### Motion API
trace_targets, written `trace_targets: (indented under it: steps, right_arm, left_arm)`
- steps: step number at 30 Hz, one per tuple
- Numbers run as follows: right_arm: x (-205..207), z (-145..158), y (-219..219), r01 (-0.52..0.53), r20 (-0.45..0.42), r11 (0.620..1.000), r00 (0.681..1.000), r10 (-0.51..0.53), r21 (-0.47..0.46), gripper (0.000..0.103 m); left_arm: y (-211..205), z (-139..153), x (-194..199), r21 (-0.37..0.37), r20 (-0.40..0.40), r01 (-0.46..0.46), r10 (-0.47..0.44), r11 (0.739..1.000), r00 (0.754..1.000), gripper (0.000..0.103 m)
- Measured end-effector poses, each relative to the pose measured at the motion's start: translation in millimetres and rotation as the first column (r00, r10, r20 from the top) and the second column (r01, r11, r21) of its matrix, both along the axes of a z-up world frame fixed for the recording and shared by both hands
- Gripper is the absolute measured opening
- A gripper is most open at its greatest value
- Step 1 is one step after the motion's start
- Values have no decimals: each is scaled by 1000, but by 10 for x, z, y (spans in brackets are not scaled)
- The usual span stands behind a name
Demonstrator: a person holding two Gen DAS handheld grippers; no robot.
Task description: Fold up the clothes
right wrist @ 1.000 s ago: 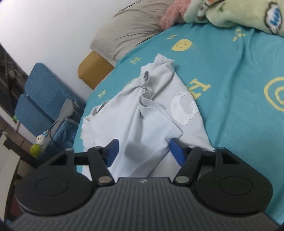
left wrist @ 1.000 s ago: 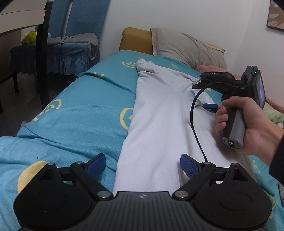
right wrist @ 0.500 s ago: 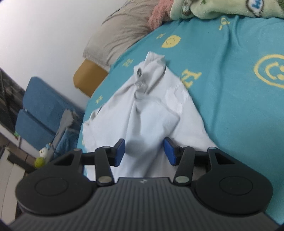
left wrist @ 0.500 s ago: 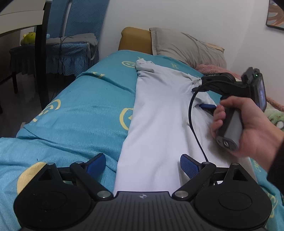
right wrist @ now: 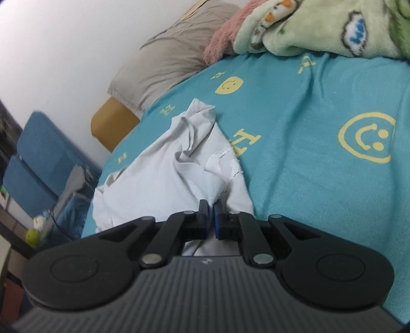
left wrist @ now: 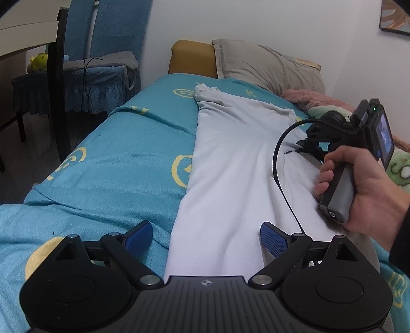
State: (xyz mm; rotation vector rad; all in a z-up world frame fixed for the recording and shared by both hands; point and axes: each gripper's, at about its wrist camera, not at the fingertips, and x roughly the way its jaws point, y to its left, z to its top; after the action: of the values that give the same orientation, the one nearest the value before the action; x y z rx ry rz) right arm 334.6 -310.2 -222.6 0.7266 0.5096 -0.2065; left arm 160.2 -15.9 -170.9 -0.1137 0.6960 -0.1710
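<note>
Shirt point(right wrist: 159, 184) fold now pinched, apparently, by right gripper point(right wrist: 211, 214), earlier spread; left gripper point(left wrist: 206, 237) stays wide.

Soft, even indoor light with faint shadows and no glare. Fisheye lenses bend the edges and darken the corners. The right wrist view is slightly blurred.

Pale grey shirt point(left wrist: 230, 164); teal bedsheet point(left wrist: 123, 164), yellow smileys.

A bed point(left wrist: 107, 164) in teal smiley sheets meets a white wall point(left wrist: 282, 23) (grey pillow point(left wrist: 266, 66) at its head), blue chair point(left wrist: 102, 51) beside.
</note>
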Motion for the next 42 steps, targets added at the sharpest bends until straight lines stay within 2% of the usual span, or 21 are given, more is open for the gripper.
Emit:
trace_targets:
  steps: [2, 3, 4, 5, 7, 10, 16, 21, 25, 28, 30, 34, 36, 39, 42]
  right_arm:
    - [20, 64, 45, -48, -25, 999, 999, 47, -25, 31]
    - [-19, 129, 76, -76, -16, 996, 997, 76, -37, 60]
    - [-58, 195, 106, -105, -8, 993, 994, 105, -49, 79]
    - [-137, 289, 151, -119, 3, 990, 993, 119, -80, 83]
    - [-276, 498, 256, -166, -10, 974, 986, 166, -153, 84]
    - [-610, 841, 355, -217, -29, 956, 976, 216, -197, 84]
    - [-1764, 1370, 447, -256, -72, 954, 966, 248, -158, 84]
    - [-2695, 1419, 532, -324, -99, 929, 946, 310, -182, 84]
    - [-3127, 1324, 475, -286, -103, 946, 957, 272, -150, 84]
    - [-3214, 1255, 387, -254, -107, 963, 964, 245, -87, 84]
    - [-3213, 1250, 347, -230, -105, 969, 970, 221, -85, 84]
    - [-3211, 1190, 341, -225, -124, 970, 969, 213, -92, 84]
    - [-3193, 1124, 333, -247, -136, 967, 962, 236, -64, 84]
    - [-3147, 1001, 302, -255, -172, 967, 953, 250, -4, 84]
    - [-3107, 865, 241, -249, -197, 965, 945, 261, 84, 84]
  left_arm:
    - [-12, 0, -3, 11, 2, 5, -5, 1000, 1000, 93]
    - [-15, 2, -5, 15, 3, 6, -6, 1000, 1000, 93]
    - [-12, 5, -5, 16, 3, 6, -6, 1000, 1000, 93]
    - [-8, 10, -4, 16, 3, 7, -7, 1000, 1000, 93]
    - [2, 19, -9, 18, 1, 6, -6, 1000, 1000, 93]
    - [18, 50, -33, 25, -2, -3, 3, 1000, 1000, 93]
    - [40, 194, -190, 56, 11, -9, 9, 998, 1000, 93]
    - [66, 378, -508, 63, -3, 15, -15, 998, 1000, 93]
    - [22, 504, -820, 88, -25, 79, -77, 993, 997, 92]
    - [-75, 564, -1033, 107, -24, 157, -155, 982, 988, 90]
    - [-181, 556, -1138, 129, -28, 209, -207, 969, 978, 89]
    - [-295, 494, -1200, 176, -73, 241, -232, 954, 970, 86]
    - [-217, 484, -1159, 141, -100, 214, -202, 966, 974, 86]
    - [31, 478, -1059, 25, -161, 141, -135, 990, 978, 86]
    - [297, 451, -976, -100, -248, 90, -113, 991, 962, 86]
